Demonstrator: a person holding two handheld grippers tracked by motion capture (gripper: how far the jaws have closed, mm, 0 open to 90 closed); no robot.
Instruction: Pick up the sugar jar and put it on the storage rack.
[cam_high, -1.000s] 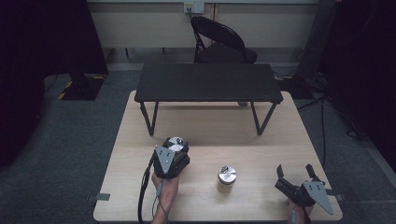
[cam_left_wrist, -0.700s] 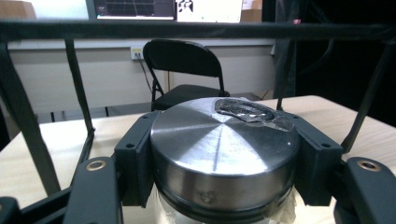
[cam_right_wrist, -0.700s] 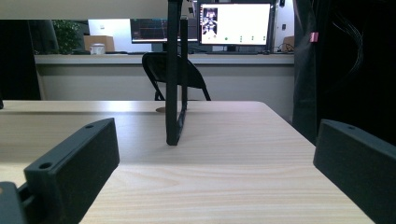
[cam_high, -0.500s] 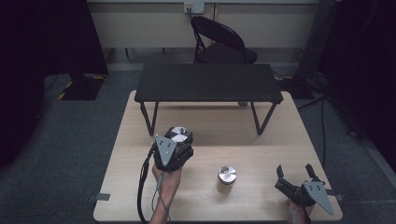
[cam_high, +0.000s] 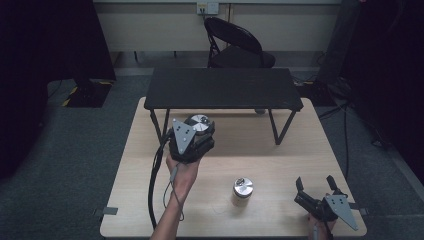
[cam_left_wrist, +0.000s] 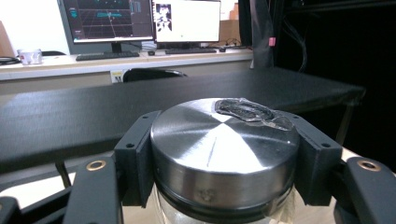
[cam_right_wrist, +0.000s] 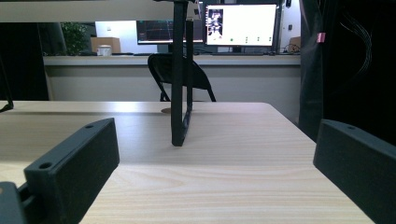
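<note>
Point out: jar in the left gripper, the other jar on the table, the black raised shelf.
Held jar (cam_left_wrist: 224, 149), left gripper view, middle of its metal lid.
Standing jar (cam_high: 243, 187), high view, its silver lid.
Black shelf (cam_high: 225, 87), high view, middle of its top surface.

Held jar (cam_high: 201, 123): sitting upright between the left gripper (cam_high: 197, 131) fingers (cam_left_wrist: 136, 158), which are pressing on both sides of its lid, above the bench (cam_high: 280, 165) just in front of the black shelf (cam_high: 225, 87).
Its lid (cam_left_wrist: 224, 144): showing brushed round metal, with a crumpled scrap of clear tape at its far edge.
Its body: showing clear glass below the lid.
Second jar (cam_high: 243, 192): standing upright on the bench, metal-lidded, well apart from the held one.
</note>
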